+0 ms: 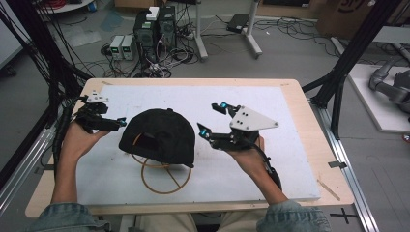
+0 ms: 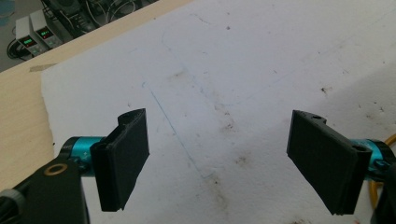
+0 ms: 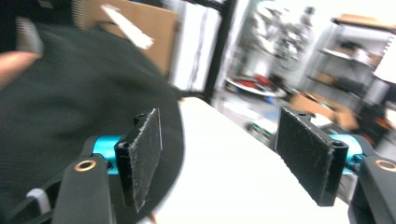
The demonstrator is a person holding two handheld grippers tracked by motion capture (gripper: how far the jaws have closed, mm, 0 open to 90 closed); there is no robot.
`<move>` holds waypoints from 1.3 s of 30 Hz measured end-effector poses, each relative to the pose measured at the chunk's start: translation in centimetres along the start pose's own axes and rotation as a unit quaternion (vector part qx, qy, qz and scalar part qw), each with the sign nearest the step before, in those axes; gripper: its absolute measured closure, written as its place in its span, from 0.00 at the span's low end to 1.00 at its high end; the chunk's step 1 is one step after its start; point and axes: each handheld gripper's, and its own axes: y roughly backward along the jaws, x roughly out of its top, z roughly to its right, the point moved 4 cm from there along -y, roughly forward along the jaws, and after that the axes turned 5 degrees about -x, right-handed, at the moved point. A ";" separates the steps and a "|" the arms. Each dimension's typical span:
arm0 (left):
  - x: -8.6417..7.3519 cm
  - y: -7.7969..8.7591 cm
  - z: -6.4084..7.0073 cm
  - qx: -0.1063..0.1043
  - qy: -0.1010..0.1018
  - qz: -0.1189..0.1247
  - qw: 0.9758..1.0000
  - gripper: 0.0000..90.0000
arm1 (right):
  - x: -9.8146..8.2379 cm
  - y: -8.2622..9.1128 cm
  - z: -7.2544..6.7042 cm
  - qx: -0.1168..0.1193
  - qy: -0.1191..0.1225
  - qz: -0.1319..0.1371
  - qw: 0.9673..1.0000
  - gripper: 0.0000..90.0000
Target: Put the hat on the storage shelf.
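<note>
The black cap (image 1: 157, 137) looks light and floppy; grip its stiffer brim. Both grippers, left (image 1: 113, 122) and right (image 1: 212, 118), have jaws apart, empty.

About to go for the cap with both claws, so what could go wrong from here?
1. The black cap is soft, so a claw closing on its crown may only pinch fabric and slip.
2. The left claw faces bare white board, so it may close on nothing.
</note>
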 end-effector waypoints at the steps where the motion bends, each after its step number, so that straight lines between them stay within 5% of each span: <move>1: 0.0 0.0 0.0 0.000 -0.003 -0.003 1.000 0.23 | -1.2 -0.2 1.6 -0.019 -0.015 -0.015 1.000 0.33; 6: 0.0 -0.1 0.1 -0.001 -0.004 -0.003 1.000 0.23 | -3.3 -0.3 4.3 -0.056 -0.033 -0.044 0.997 0.27; 7: 0.0 -0.1 0.1 0.000 -0.004 -0.003 1.000 0.23 | -4.2 -0.4 5.8 -0.078 -0.050 -0.058 0.994 0.21; 10: 0.0 -0.1 0.1 -0.001 -0.005 -0.003 1.000 0.23 | -5.3 -0.4 7.2 -0.105 -0.063 -0.080 0.989 0.13; 12: 0.0 -0.3 0.2 -0.002 -0.004 -0.003 1.000 0.23 | -7.0 -0.1 9.3 -0.135 -0.088 -0.114 0.980 0.13; 13: 0.1 -0.3 0.3 -0.003 -0.007 -0.005 1.000 0.23 | -7.0 -0.1 9.3 -0.135 -0.088 -0.114 0.980 0.13; 14: 0.1 -0.4 0.3 -0.003 -0.008 -0.006 1.000 0.23 | -7.6 0.1 9.8 -0.148 -0.090 -0.127 0.977 0.13; 15: 0.2 -0.5 0.4 -0.004 -0.009 -0.005 1.000 0.23 | -9.0 0.4 11.2 -0.161 -0.103 -0.150 0.970 0.13; 16: 0.2 -0.6 0.5 -0.005 -0.010 -0.006 1.000 0.23 | -9.5 0.5 11.7 -0.168 -0.104 -0.161 0.967 0.12; 17: 0.3 -0.7 0.6 -0.005 -0.012 -0.007 1.000 0.23 | -9.5 0.5 11.7 -0.168 -0.104 -0.161 0.967 0.12; 18: 0.3 -0.9 0.8 -0.007 -0.015 -0.010 1.000 0.23 | -11.0 1.1 13.1 -0.192 -0.120 -0.182 0.957 0.12; 19: 0.3 -1.0 0.9 -0.009 -0.018 -0.012 1.000 0.23 | -11.7 1.5 13.9 -0.204 -0.129 -0.187 0.952 0.12; 20: 0.3 -1.1 1.0 -0.010 -0.020 -0.014 1.000 0.23 | -11.7 1.5 13.9 -0.204 -0.129 -0.187 0.952 0.12; 23: 0.2 -1.4 1.3 -0.011 -0.028 -0.021 0.999 0.23 | -13.9 2.6 16.2 -0.235 -0.159 -0.217 0.934 0.12; 24: 0.2 -1.4 1.4 -0.010 -0.026 -0.020 0.999 0.23 | -13.9 2.6 16.2 -0.235 -0.159 -0.217 0.934 0.12; 26: 0.3 -1.4 1.5 -0.013 -0.026 -0.017 0.999 0.23 | -14.6 3.1 16.6 -0.243 -0.172 -0.227 0.927 0.12; 39: 0.6 -1.4 1.6 -0.014 -0.029 -0.014 0.999 0.23 | -15.1 3.2 16.5 -0.237 -0.169 -0.236 0.927 0.12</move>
